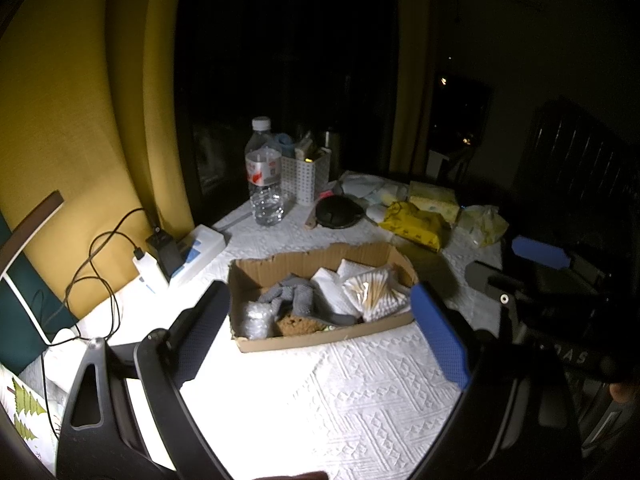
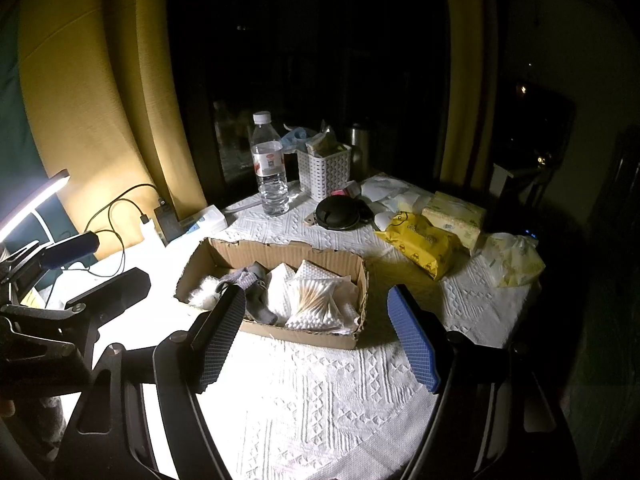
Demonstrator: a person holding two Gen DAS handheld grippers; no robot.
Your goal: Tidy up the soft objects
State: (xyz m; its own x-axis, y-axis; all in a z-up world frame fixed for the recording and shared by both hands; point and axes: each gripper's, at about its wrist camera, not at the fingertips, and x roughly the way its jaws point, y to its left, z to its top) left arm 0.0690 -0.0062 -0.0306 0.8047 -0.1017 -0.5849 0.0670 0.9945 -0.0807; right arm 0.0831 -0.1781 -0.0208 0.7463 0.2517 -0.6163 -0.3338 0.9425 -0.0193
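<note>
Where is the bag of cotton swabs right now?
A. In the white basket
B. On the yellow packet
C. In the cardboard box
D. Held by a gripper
C: the bag of cotton swabs lies inside the cardboard box, beside the grey sock, and both grippers hover open and empty in front of the box.

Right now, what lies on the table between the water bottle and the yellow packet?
A black round case lies between the water bottle and yellow packet; the right wrist view shows it best.
</note>
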